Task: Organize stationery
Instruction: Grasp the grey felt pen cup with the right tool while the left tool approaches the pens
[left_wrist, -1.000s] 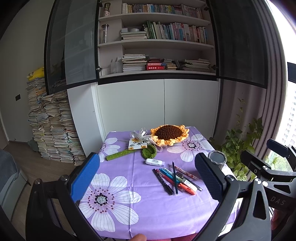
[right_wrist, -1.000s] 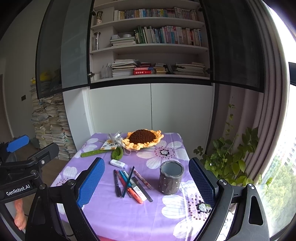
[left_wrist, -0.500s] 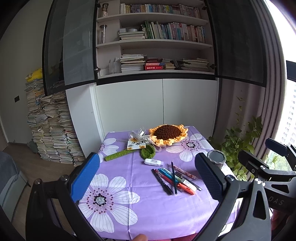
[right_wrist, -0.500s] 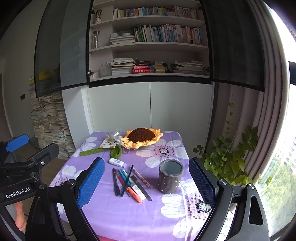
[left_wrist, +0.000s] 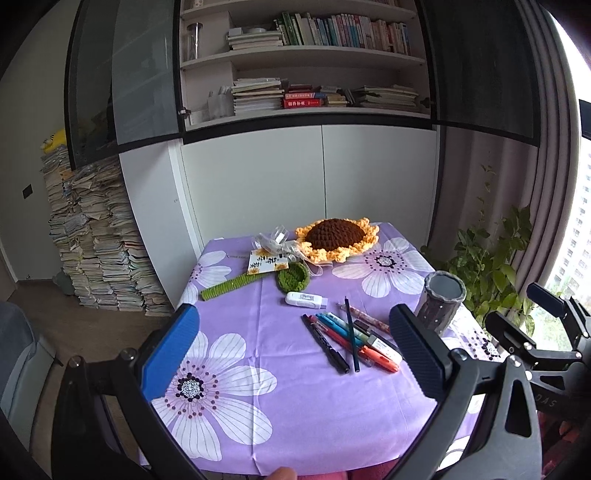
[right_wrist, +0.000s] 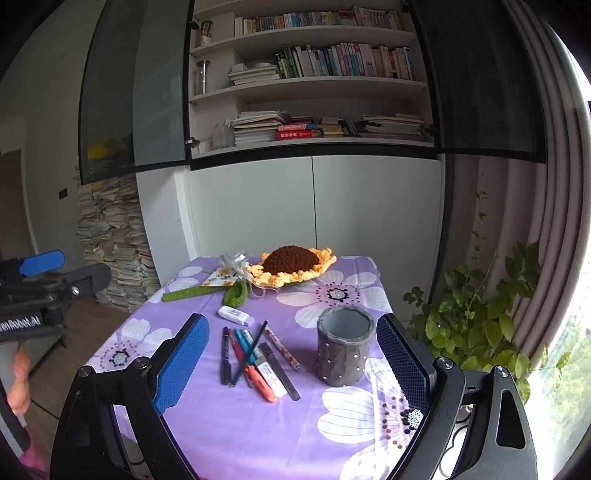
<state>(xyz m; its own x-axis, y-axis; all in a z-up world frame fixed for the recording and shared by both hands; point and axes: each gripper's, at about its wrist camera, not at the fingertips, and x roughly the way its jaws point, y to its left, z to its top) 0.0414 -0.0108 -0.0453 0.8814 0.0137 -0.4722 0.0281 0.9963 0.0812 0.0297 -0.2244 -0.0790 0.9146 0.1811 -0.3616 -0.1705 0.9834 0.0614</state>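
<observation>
Grey holder (right_wrist: 344, 349): upright at 3 o'clock of pens (right_wrist: 255, 358), awaiting them.
Grippers: left gripper (left_wrist: 295, 354), right gripper (right_wrist: 291, 362) spread, empty.

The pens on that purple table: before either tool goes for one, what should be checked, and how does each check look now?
1. Left tool open and holding nothing: ok.
2. Right tool open and holding nothing: ok.
3. Grey pen cup upright, mouth facing up: ok.
4. Cup inside free of clutter: cannot tell, only the upper inner wall shows.
5. Pens lying free for a clean single pick: not ok, they are bunched together and the dark pencil lies across several.
6. White correction tape apart from the pens: ok.
</observation>
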